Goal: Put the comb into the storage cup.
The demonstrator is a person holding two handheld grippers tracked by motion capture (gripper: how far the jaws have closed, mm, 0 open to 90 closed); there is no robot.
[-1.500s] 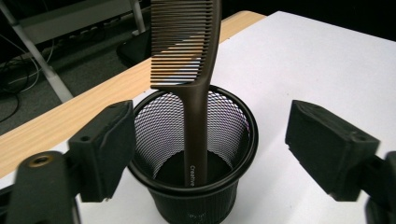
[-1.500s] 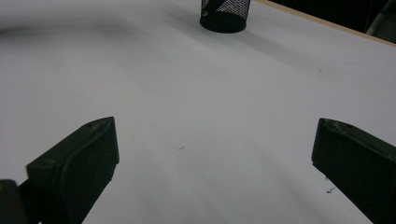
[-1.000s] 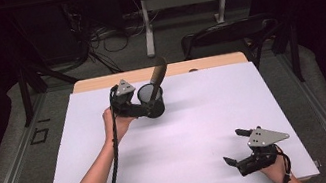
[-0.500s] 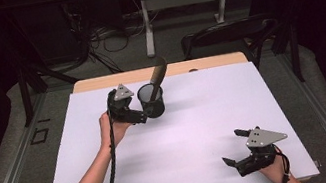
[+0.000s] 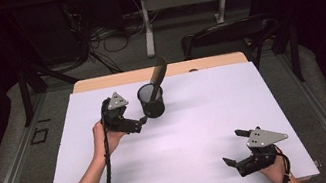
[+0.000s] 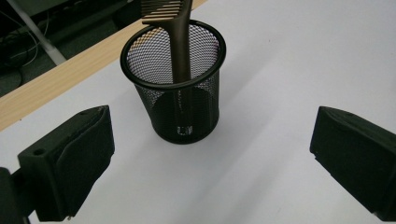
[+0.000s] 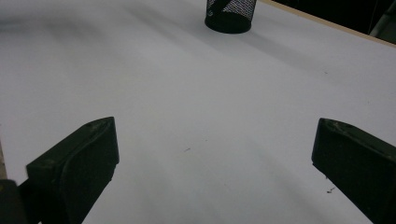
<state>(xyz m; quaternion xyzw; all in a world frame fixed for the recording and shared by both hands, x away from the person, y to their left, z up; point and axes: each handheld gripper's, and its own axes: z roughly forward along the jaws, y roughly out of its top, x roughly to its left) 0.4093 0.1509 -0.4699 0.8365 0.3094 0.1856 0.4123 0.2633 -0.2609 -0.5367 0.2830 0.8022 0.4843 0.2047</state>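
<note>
A black mesh cup (image 5: pixel 152 104) stands upright at the back middle of the white table sheet (image 5: pixel 198 131). A brown comb (image 5: pixel 158 74) leans in it, teeth end up. My left gripper (image 5: pixel 142 123) is just left of and in front of the cup, pointing at it, apart from it. Its jaws have just been opening and nothing is between them. The left gripper view has the cup (image 6: pixel 180 88) and comb (image 6: pixel 180 46) ahead of the open left gripper (image 6: pixel 212 154). My right gripper (image 5: pixel 231 147) rests open at the front right; its view (image 7: pixel 212 158) shows the cup (image 7: pixel 230 14) far off.
A strip of wooden tabletop (image 5: pixel 197 65) runs behind the sheet's far edge. A dark chair (image 5: pixel 227 34) and a desk frame with cables (image 5: pixel 105 35) stand beyond the table.
My left gripper has drawn back from the cup, leftward and toward the person. The comb stays in the cup. The right gripper has not moved.
</note>
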